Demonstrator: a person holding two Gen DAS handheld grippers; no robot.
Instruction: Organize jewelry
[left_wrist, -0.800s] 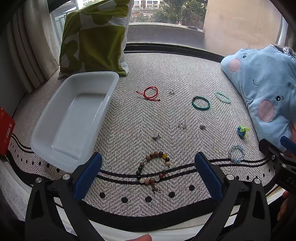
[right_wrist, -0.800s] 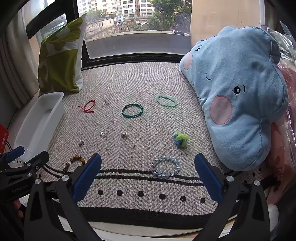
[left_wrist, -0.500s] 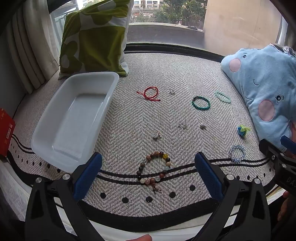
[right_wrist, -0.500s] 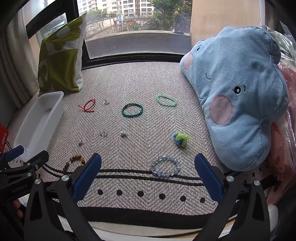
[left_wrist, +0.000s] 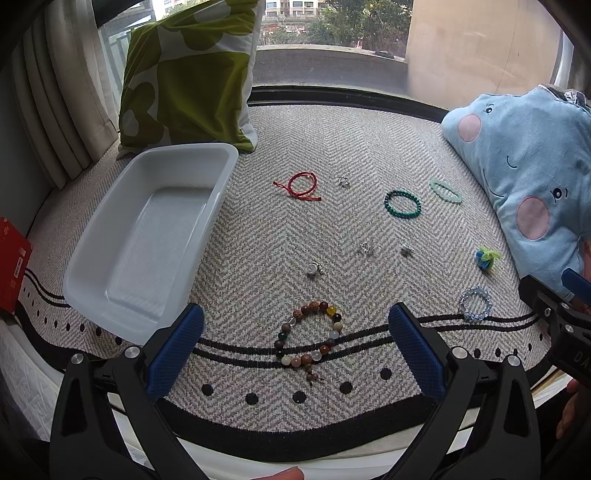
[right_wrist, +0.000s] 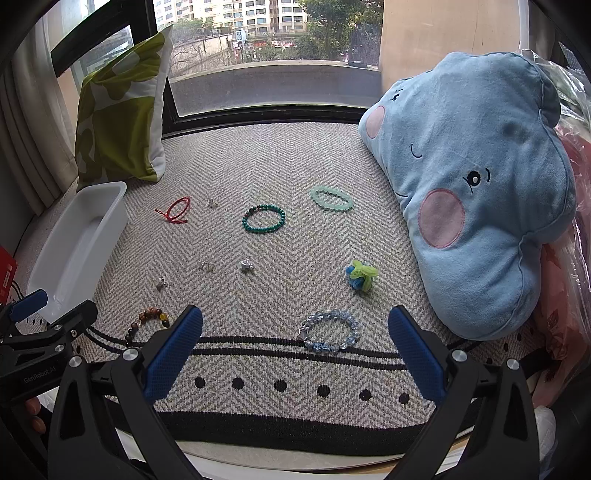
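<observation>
Jewelry lies spread on a herringbone mat. A multicoloured bead bracelet (left_wrist: 309, 334) lies just ahead of my open, empty left gripper (left_wrist: 295, 343). A clear blue bead bracelet (right_wrist: 328, 331) lies just ahead of my open, empty right gripper (right_wrist: 295, 343). Farther off lie a dark green bracelet (left_wrist: 402, 204), a pale green bracelet (left_wrist: 445, 190), a red cord bracelet (left_wrist: 301, 185), a blue-green trinket (right_wrist: 361, 276) and several small silver pieces (left_wrist: 314, 268). An empty white tray (left_wrist: 122, 266) stands at the left.
A green patterned cushion (left_wrist: 188, 74) leans behind the tray. A blue cloud pillow (right_wrist: 469, 192) fills the right side. A red box (left_wrist: 11, 269) is at the far left. The mat's black front edge (right_wrist: 295, 424) runs under both grippers. A window closes the back.
The left wrist view has shifted very slightly; the beaded bracelet sits a touch lower in frame. Both grippers stay open and empty. Nothing on the mat has moved.
</observation>
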